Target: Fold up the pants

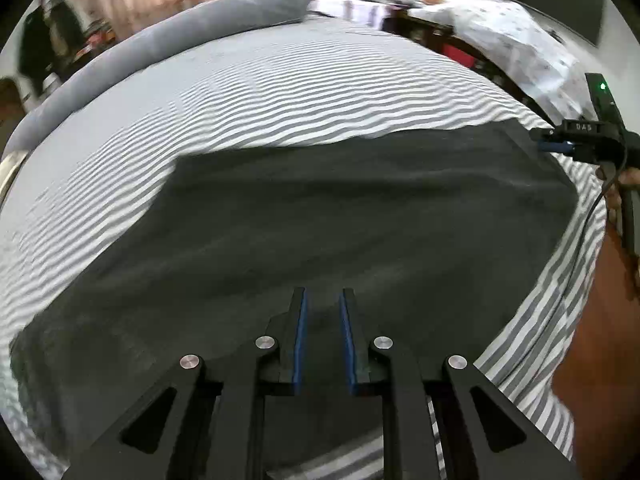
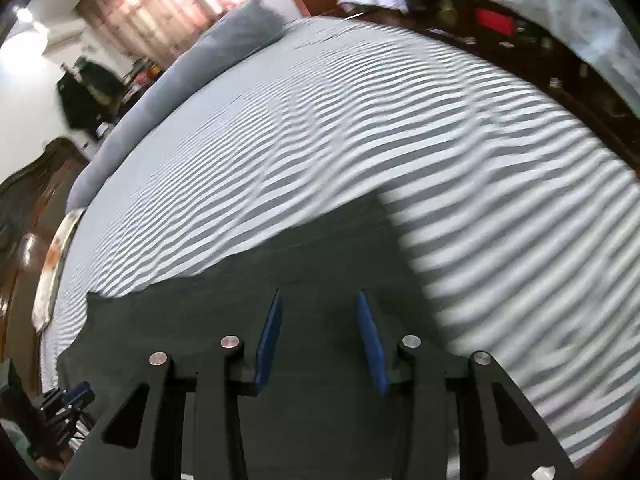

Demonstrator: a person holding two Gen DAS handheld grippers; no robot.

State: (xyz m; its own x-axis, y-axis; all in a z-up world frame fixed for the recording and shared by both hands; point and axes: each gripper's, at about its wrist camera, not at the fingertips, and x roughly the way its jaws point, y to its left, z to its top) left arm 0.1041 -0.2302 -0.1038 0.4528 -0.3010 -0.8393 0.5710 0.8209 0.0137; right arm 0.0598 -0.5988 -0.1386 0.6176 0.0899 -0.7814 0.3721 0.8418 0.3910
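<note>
Bedroom scene, with a big bed [image 1: 280,92] in a grey-and-white striped sheet taking up most of both wrist views. Closest in, the left gripper [image 1: 323,300] points down over the dark pants [image 1: 320,220], its two blue-lined fingers [image 1: 299,340] drawn close together with only a narrow gap between them; dark fabric shows in that gap, but I can't tell whether the pads are actually pinching it or just sitting above it. Over on the right side, the right gripper [image 2: 319,304] has its blue pads [image 2: 268,340] clearly apart, roughly half spread, and nothing is clamped between them, just the pants [image 2: 320,248] lying underneath. The pants are spread flat on the near part of the bed as one wide dark slab, running left to right along the near edge, with a straight far edge against the stripes. In the left wrist view the right gripper [image 1: 560,146] pokes in at the far right corner of the cloth, with a bit of a hand [image 1: 612,192] holding it and a cable hanging down. In the right wrist view the left gripper [image 2: 76,396] shows up at the near left. Farther back, bare striped sheet with soft wrinkles, then a long grey pillow [image 1: 180,36] along the far left edge. Beyond that, curtains [image 2: 160,4] with light coming through, and a pile of pale patterned bedding [image 1: 500,36] at the far right. Everything's a bit blurry.
</note>
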